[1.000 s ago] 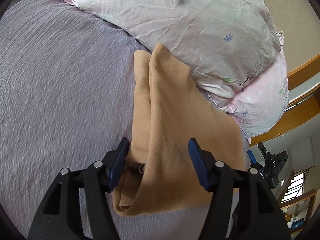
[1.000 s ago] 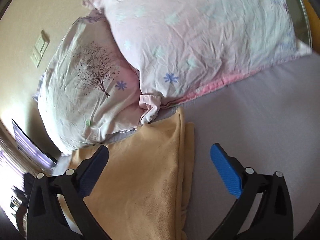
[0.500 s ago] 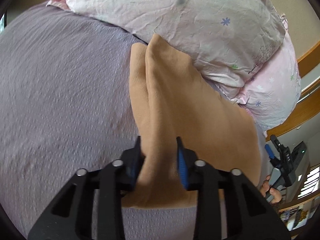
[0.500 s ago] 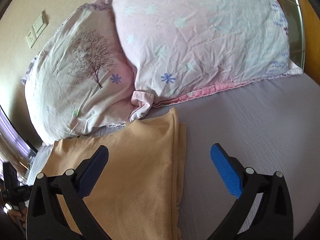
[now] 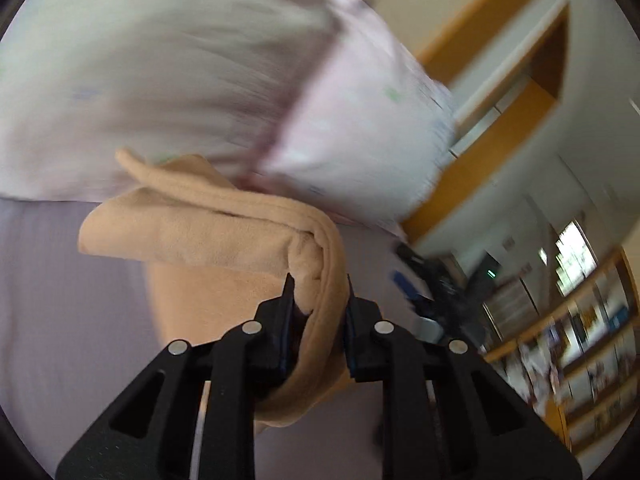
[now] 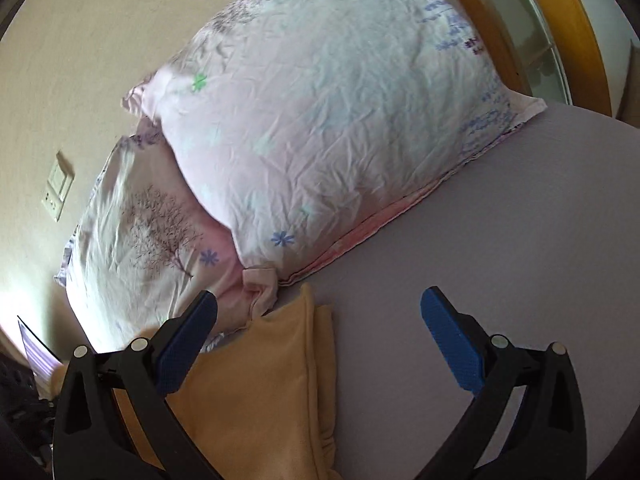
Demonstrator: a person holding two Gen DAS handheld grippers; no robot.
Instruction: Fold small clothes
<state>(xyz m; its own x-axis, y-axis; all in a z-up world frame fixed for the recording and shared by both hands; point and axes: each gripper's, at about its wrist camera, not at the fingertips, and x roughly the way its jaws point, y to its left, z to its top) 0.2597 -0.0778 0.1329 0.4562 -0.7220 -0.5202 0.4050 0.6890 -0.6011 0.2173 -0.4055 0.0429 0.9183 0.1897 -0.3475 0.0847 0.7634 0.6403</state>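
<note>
**Left jaws carry the fold; right jaws wait wide**

While you read this, start with the bed (image 6: 500, 280): its lilac sheet fills the lower part of both views, with two floral pillows (image 6: 320, 120) stacked at its head.

Next comes the tan garment (image 5: 208, 236). It lies on the sheet just below the pillows, its far corner touching the pillow edge. In the right wrist view its long axis runs from that corner back toward you, passing under the left-hand finger of the right gripper (image 6: 320, 344).

Your left gripper (image 5: 318, 300) has its jaws closed down on a bunched edge of the garment, and the cloth arches up from the bed and doubles over itself. That view is smeared by motion, so finer detail is uncertain.

Your right gripper has its jaws spread wide and holds nothing; the garment sits to their left side, mostly outside the gap.

The left hand is clearly the nearer one, so the fold probably depends on it laying that edge across the long axis.
</note>
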